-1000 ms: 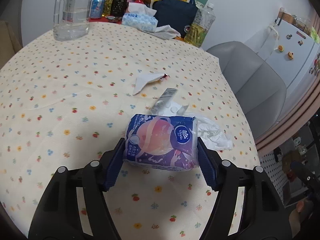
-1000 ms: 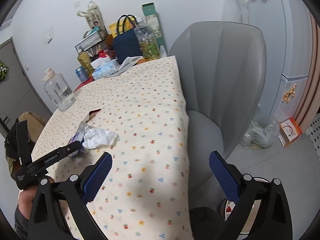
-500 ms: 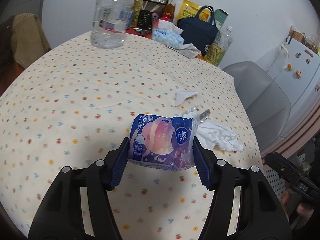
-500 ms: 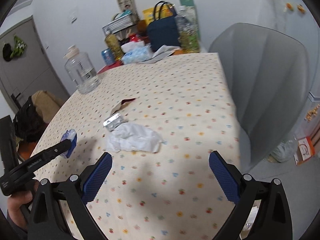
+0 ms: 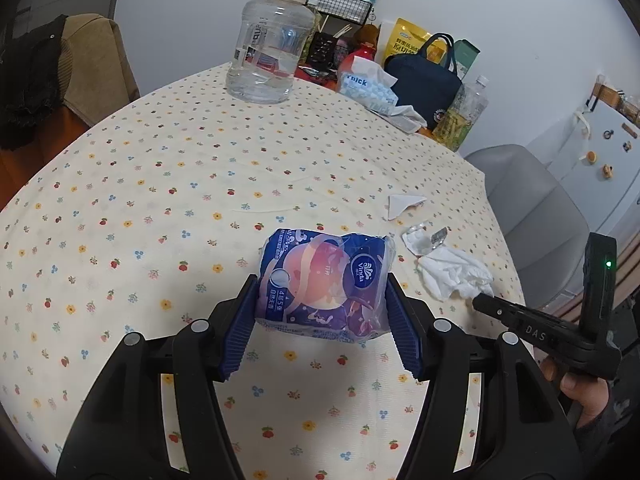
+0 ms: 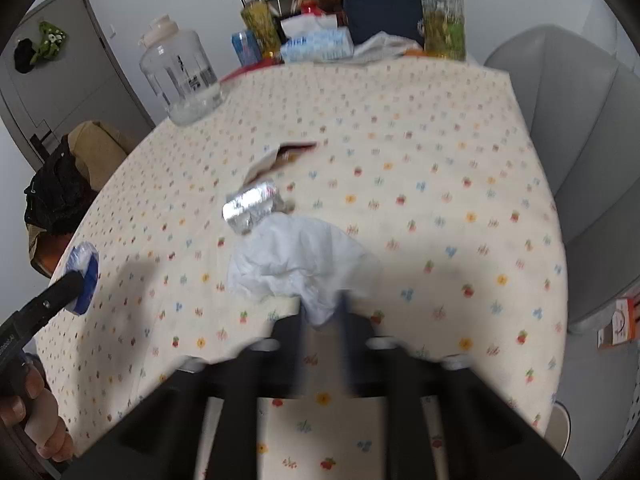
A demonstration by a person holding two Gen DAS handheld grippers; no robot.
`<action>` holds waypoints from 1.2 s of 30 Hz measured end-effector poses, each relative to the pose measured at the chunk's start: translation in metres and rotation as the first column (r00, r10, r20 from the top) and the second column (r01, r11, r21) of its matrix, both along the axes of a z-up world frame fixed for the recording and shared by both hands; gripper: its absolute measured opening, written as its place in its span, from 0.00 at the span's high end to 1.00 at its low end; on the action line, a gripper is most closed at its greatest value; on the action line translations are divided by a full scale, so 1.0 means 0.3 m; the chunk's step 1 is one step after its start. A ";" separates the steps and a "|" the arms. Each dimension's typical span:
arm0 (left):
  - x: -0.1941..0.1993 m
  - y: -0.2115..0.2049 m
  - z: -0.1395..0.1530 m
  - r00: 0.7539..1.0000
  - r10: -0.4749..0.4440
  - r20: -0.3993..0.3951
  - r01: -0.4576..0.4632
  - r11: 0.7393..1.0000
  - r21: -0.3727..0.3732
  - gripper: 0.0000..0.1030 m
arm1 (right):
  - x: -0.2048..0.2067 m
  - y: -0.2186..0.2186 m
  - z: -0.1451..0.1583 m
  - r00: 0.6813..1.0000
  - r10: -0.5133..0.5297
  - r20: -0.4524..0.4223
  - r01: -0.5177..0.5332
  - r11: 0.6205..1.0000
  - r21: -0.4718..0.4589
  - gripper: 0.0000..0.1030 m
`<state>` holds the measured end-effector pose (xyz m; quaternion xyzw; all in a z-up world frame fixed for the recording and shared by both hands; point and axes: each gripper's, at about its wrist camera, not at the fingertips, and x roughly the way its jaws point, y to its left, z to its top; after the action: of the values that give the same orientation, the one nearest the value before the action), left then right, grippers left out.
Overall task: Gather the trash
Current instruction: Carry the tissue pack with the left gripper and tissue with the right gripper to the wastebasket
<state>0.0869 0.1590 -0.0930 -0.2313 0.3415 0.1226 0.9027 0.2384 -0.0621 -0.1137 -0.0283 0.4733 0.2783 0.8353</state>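
- Left gripper (image 5: 322, 316) closed tight on the tissue pack (image 5: 325, 285), one blue pad pressing each side.
- Tissue pack blue and purple with a pink swirl, held up off the tabletop (image 5: 160, 184).
- In the right wrist view, only one end of the tissue pack (image 6: 83, 271) showing, at the far left by the black finger of the left gripper.
- Right gripper (image 6: 323, 320) blurry, fingers drawn close together around the near corner of the crumpled white tissue (image 6: 298, 264).
- Crumpled white tissue lying on the tabletop (image 6: 440, 160) near its right edge; seen from the left side too (image 5: 456, 274).
- Shiny foil wrapper (image 6: 252, 204) just behind the white tissue, touching it or almost.
- Same foil wrapper (image 5: 424, 238) small and silver in the left wrist view.
- Torn paper wrapper (image 6: 280, 158) a little farther back, white outside with a dark red inside.
- From the left, that torn paper wrapper (image 5: 402, 204) looking like a white folded scrap.
- Big clear water jug (image 5: 270, 46) standing upright at the far side of the tabletop.
- Box of tissues (image 5: 366, 88) and a dark blue bag (image 5: 426, 80) at the back, close together.
- Grey chair (image 6: 580, 152) beside the tabletop on the right.
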 end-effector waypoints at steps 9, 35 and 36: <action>0.031 -0.075 0.029 0.997 -0.070 0.040 0.071 0.997 -0.022 0.41 | -0.140 -0.127 0.118 1.000 0.004 -0.008 -0.003 0.988 0.157 0.97; 0.179 -0.446 0.074 0.950 -0.309 0.047 0.309 0.951 0.020 0.41 | -0.288 -0.720 0.181 0.954 -0.301 -0.003 0.293 0.928 0.228 0.97; 0.181 -0.461 0.076 0.947 -0.319 0.047 0.318 0.948 0.022 0.41 | -0.295 -0.734 0.185 0.951 -0.308 -0.003 0.300 0.925 0.232 0.97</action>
<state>0.1413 0.0208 -0.0702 -0.1697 0.3506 -0.0280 0.9206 0.1497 -0.2822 -0.0583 0.1377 0.4225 0.1979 0.8737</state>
